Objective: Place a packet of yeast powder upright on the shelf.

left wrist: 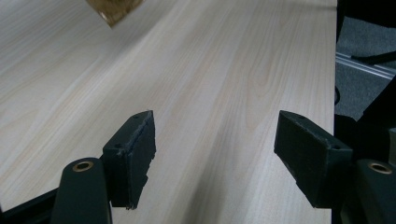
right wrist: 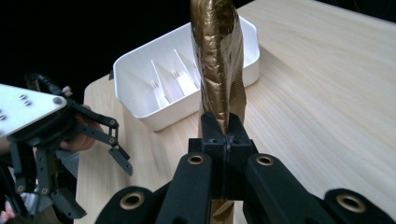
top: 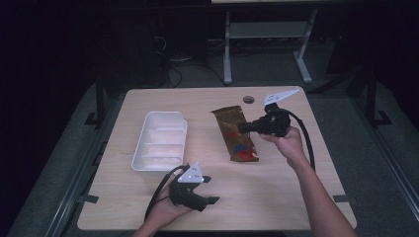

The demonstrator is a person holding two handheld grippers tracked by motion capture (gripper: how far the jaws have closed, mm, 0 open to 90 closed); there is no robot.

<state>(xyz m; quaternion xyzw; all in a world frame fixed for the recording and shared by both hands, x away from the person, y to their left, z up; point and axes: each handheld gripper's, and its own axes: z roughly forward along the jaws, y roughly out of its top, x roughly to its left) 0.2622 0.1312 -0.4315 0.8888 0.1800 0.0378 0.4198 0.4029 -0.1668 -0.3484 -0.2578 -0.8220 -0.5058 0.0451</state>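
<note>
Pale wood worktop (top: 296, 197). Brown foil packet (top: 236, 133) at centre, 3 o'clock of white divided tray (top: 160, 140). Right gripper (right wrist: 219, 135): jaws clamped shut on packet edge. Left gripper (left wrist: 215, 154): jaws wide apart, empty. Advice: lift before moving toward tray, keeping packet taut.
</note>
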